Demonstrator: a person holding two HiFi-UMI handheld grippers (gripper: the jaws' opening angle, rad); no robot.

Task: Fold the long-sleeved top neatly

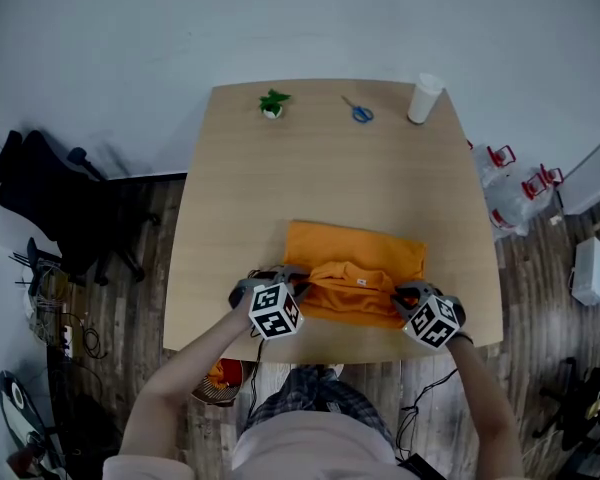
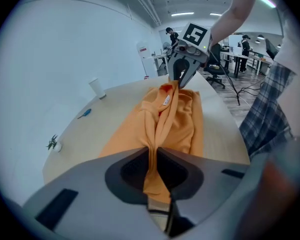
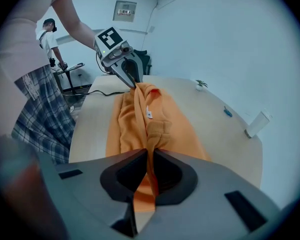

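Head view: left gripper (image 1: 301, 287), right gripper (image 1: 401, 302) clenched on orange top (image 1: 355, 256); wooden table (image 1: 320, 158) (plank floor (image 1: 540, 303) around).

The top (image 1: 355, 258) lay on the table's (image 1: 280, 178) near half, before me. My left gripper (image 1: 300, 282) sat at its near left end, my right gripper (image 1: 401, 298) opposite. Along the far edge, left to right: plant (image 1: 272, 103), scissors (image 1: 359, 110), cup (image 1: 424, 98).

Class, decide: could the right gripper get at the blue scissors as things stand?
Probably not yet. The right gripper is shut on the orange top at the near edge, while the scissors lie near the far edge. Bare tabletop between leaves the way free once it lets go.
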